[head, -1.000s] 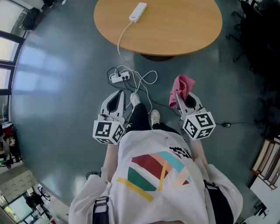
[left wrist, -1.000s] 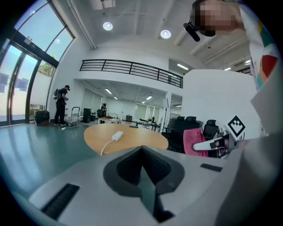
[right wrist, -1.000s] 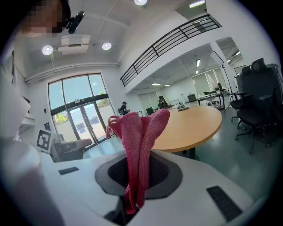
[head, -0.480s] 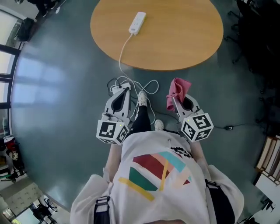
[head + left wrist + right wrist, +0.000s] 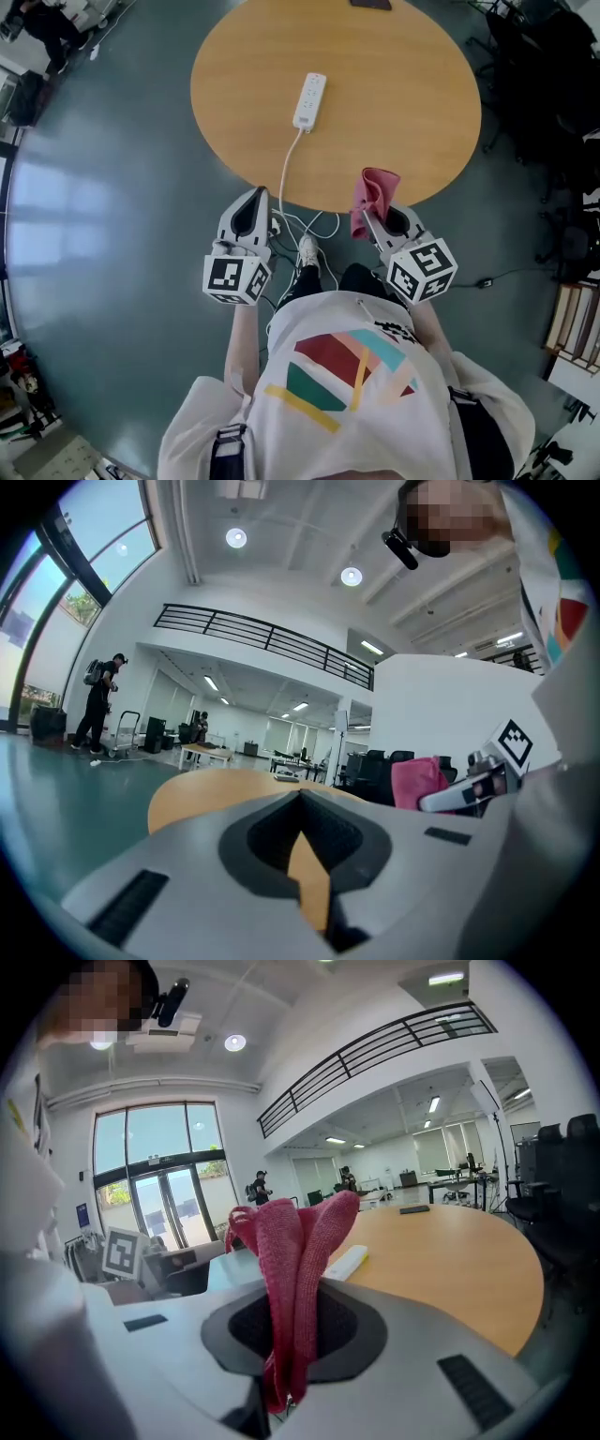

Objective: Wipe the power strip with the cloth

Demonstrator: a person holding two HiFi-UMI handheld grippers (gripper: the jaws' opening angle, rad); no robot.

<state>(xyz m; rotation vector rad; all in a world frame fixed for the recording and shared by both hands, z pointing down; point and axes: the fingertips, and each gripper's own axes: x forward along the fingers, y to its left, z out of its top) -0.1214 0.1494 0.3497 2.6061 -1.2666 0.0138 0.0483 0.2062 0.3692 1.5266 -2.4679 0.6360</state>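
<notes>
A power strip point(image 5: 310, 100) lies on the bench point(image 5: 403, 103), its cord point(image 5: 285, 175) dropping over the near edge between the left hand-held gripper point(image 5: 254, 195) and the right hand-held gripper point(image 5: 373, 218), which carries the cloth point(image 5: 375, 189).

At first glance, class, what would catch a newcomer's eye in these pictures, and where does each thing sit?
The bright pink cloth stands out first, pinched upright in the right gripper at the near edge of the round wooden table. Next comes the white power strip lying on that table, its cord trailing off the near edge towards the floor. The left gripper is shut and empty, just short of the table edge.
</notes>
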